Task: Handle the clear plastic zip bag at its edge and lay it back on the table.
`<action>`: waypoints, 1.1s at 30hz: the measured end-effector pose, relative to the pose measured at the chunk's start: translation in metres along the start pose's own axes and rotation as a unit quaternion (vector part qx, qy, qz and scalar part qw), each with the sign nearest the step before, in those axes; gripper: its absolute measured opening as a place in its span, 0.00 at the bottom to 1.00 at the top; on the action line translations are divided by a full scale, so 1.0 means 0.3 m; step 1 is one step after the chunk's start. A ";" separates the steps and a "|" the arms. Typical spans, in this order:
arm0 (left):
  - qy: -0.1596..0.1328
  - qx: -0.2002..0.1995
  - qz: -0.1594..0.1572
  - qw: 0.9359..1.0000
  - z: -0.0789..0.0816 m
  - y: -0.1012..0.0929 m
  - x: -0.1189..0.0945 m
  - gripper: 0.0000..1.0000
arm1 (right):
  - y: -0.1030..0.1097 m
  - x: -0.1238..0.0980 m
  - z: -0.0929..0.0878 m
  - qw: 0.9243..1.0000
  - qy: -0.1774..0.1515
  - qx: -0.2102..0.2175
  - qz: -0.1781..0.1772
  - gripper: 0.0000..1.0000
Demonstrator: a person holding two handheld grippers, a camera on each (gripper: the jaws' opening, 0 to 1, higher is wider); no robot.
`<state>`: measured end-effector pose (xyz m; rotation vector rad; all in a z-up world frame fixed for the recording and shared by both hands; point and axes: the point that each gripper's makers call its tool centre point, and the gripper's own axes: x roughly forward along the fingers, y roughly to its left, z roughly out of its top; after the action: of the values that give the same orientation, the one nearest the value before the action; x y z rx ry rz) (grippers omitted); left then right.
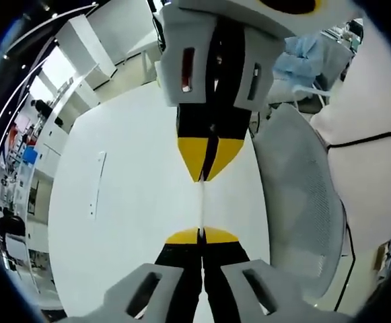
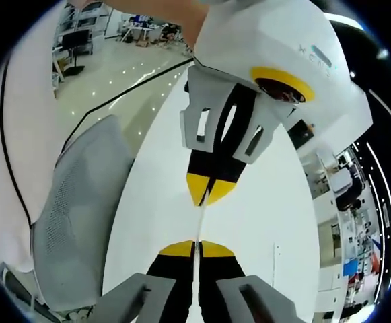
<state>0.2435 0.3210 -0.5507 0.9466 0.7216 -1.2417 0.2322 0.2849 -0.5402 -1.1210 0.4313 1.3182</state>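
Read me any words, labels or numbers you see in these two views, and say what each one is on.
Faint grey lettering on the white casing of the left tongs, seen in the right gripper view: too blurred to read.
Nothing readable on the white table, the clear plastic zip bag or the grey mesh chair.

white table (image 1: pixel 128 222), grey mesh chair (image 1: pixel 303 202), yellow-tipped left gripper (image 1: pixel 202 235)

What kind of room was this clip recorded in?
Probably an open-plan office or lab. A large white table with a grey mesh chair beside it, a shiny floor with desks far off, and shelving along the side.
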 end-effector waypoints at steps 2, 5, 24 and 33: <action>-0.001 -0.001 0.001 1.000 -0.001 0.003 -0.001 0.00 | 0.001 -0.002 -0.008 1.000 0.003 0.000 0.000 0.00; -0.004 -0.001 0.003 1.000 0.003 0.004 0.000 0.00 | 0.000 -0.006 -0.010 1.000 0.003 0.002 0.000 0.00; -0.012 -0.003 0.010 1.000 0.007 0.015 -0.006 0.00 | -0.007 -0.027 -0.052 1.000 0.020 0.013 0.002 0.00; -0.015 -0.004 0.013 1.000 0.010 0.018 -0.012 0.00 | -0.004 -0.039 -0.070 1.000 0.025 0.015 0.002 0.00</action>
<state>0.2479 0.3202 -0.5451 0.9276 0.6884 -1.2273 0.2371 0.2611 -0.5398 -1.1311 0.4884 1.2860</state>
